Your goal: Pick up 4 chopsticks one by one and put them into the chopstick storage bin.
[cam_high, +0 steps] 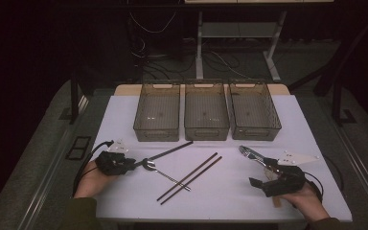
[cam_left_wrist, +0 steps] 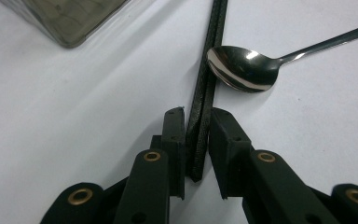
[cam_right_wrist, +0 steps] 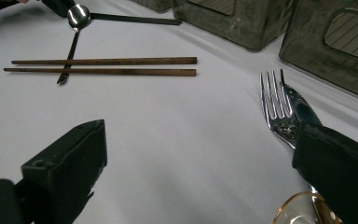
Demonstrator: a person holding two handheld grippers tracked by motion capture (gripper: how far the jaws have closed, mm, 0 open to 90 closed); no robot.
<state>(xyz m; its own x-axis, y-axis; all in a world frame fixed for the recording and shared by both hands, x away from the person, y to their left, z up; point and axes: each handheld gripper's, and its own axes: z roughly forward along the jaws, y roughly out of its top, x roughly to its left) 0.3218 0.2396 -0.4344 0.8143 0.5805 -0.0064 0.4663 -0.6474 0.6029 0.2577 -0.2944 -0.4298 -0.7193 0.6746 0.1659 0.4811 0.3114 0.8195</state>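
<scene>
The left gripper [cam_left_wrist: 197, 123] pinches the near end of a pair of black chopsticks [cam_left_wrist: 208, 79]. The right gripper [cam_right_wrist: 200, 154] is spread wide, its jaw touching a fork [cam_right_wrist: 276, 108].

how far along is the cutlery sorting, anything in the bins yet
Barely begun, by the look of it. The three bins look empty. In hand: the left tongs straddle the end of a black chopstick pair beside the spoon. The right tongs stand open by the fork and knife. The brown chopsticks also lie on the table.
</scene>
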